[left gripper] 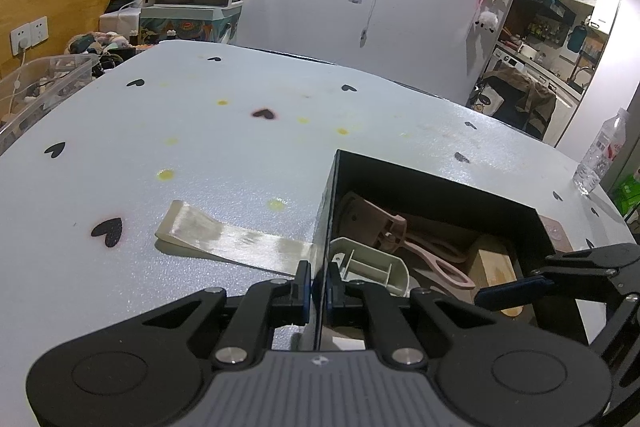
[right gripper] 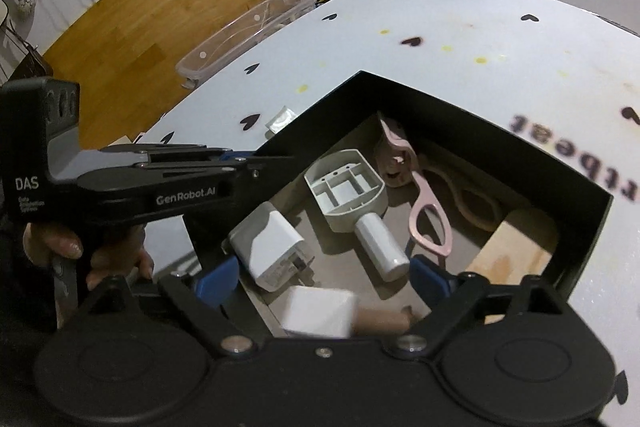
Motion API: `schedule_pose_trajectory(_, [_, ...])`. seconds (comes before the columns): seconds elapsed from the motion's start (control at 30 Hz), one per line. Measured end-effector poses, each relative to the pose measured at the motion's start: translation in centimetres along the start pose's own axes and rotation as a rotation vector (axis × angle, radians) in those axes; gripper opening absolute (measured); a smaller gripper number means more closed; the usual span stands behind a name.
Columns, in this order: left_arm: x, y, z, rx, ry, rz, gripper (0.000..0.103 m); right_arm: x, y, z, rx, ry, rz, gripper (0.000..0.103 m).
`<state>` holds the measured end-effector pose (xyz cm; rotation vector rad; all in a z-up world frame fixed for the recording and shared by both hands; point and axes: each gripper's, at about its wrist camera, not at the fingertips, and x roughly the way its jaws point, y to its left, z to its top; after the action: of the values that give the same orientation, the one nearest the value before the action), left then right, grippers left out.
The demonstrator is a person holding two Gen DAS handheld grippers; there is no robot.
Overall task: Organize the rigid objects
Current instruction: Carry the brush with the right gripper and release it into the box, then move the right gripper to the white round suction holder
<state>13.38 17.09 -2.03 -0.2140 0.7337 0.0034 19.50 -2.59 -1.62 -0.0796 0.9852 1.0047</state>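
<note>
Nearest, the right gripper [right gripper: 324,277] hangs over the near end of the black box [right gripper: 592,227] with its jaws wide apart. Nothing is pinched between them. Just under them a blurry white block with a brown handle [right gripper: 320,311] looks like it is dropping into the box.

The left gripper [left gripper: 318,285] is clamped tight on the box's left wall, holding the box steady.

Farther in lie a white charger [right gripper: 272,247], a grey scoop [right gripper: 352,199], a pink clip [right gripper: 404,163] and a wooden board [right gripper: 516,247].

I think the step is putting a thing in the box.

On the table [left gripper: 200,131], left of the box, a shiny strip [left gripper: 224,239] is still out. Next, the open gripper probably needs to go get it.
</note>
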Motion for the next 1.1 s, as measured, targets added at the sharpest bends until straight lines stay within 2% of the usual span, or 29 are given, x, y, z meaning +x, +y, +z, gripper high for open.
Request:
schedule_pose_trajectory(0.33, [0.0,0.0,0.1,-0.001,0.001,0.000,0.007,-1.6,-0.2,-0.1,0.045,-0.041,0.047,0.093])
schedule_pose_trajectory(0.67, [0.0,0.0,0.1,-0.002,0.000,0.000,0.007,-4.8,-0.8,0.0,0.073,-0.130,0.037,0.093])
schedule_pose_trajectory(0.87, [0.0,0.0,0.1,-0.001,-0.001,0.000,0.007,-7.2,-1.7,-0.4,0.098,-0.211,0.014,0.093])
schedule_pose_trajectory(1.1, [0.0,0.0,0.1,-0.001,-0.001,0.001,0.007,-10.1,-3.5,-1.4,0.148,-0.307,-0.065,0.093])
